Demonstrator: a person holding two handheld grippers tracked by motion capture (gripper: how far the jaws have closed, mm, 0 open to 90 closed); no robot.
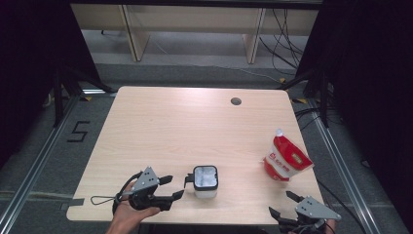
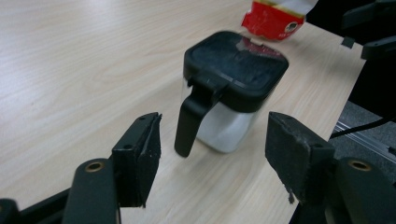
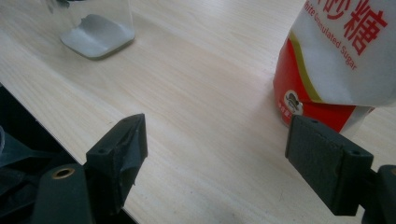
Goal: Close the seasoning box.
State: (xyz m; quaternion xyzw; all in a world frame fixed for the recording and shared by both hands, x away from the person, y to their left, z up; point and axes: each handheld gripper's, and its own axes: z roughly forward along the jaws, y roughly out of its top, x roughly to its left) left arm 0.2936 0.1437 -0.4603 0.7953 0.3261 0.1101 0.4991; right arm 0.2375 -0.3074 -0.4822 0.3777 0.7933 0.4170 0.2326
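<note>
Lying just ahead of the left tongs [image 1: 171, 187], a little clear jar [image 1: 205, 182] with a black lid is being faced by two open pads, and nothing is being held between them. In the left gripper view the jar [image 2: 233, 93] is being seen straight in front, standing upright on the table [image 1: 195, 126], with its black handle [image 2: 189, 119] hanging down the near side and pointing back toward the tongs. The handle is being lined up nearer the left pad [image 2: 142, 158] than the right one, and a gap is being left between the pads and the jar, so nothing is being touched yet. White powder is being seen in the bottom of the jar. The right tongs [image 1: 281, 204] are being held open too, with nothing between them, and they are being kept well apart from the jar. Just ahead of them and a bit to the right, a red and white sugar bag [image 3: 336, 60] is being stood upright. So the jar is being kept closest to the left hand, and the bag closest to the right hand. A short push forward is likely being called for, so the handle can be closed on.
</note>
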